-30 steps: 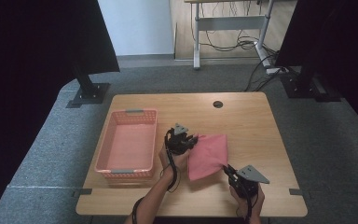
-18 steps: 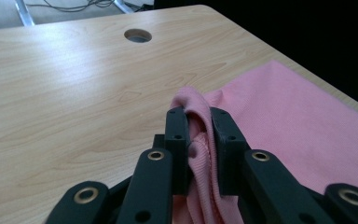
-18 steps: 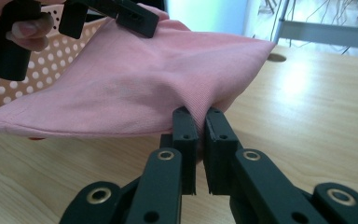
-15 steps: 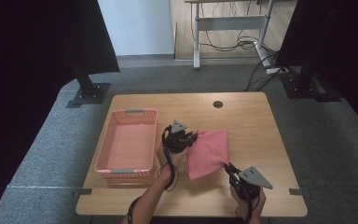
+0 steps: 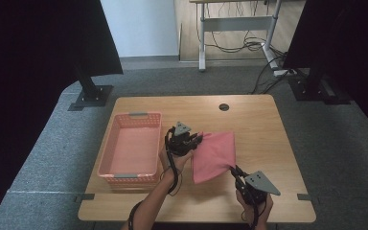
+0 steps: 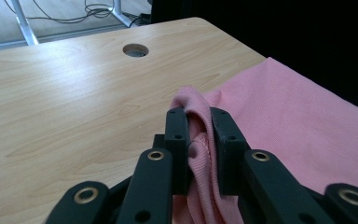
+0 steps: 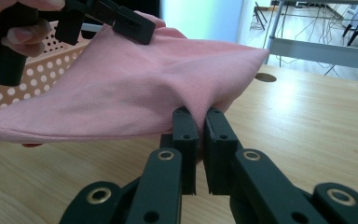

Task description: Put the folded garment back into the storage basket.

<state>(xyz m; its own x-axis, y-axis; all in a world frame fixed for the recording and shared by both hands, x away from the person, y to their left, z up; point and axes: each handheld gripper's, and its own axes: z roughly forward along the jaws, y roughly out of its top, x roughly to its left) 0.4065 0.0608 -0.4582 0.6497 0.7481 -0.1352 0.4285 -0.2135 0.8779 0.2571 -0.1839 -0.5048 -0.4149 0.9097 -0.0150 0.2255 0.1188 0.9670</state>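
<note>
A folded pink cloth [image 5: 214,154] hangs lifted over the middle of the wooden table [image 5: 258,124], stretched between both grippers. My left gripper [image 5: 197,139] is shut on the cloth's far left corner, beside the basket; in the left gripper view [image 6: 198,126] pink fabric [image 6: 298,121] bunches between the jaws. Near the front edge, my right gripper [image 5: 233,168] is shut on the cloth's near right corner. The right gripper view [image 7: 201,114] has the cloth [image 7: 135,88] sagging just above the tabletop, with the other gripper [image 7: 121,18] clamped on its top left corner.
A pink plastic basket [image 5: 110,158] with nothing in it stands on the table's left side, right beside my left hand. A round cable hole [image 5: 224,107] lies at the back of the table. Black stands and a desk frame stand on the floor beyond.
Both grippers keep their hold on the cloth. The left gripper has moved a little away from me with its corner, and the cloth is pulled tauter and lifted.
</note>
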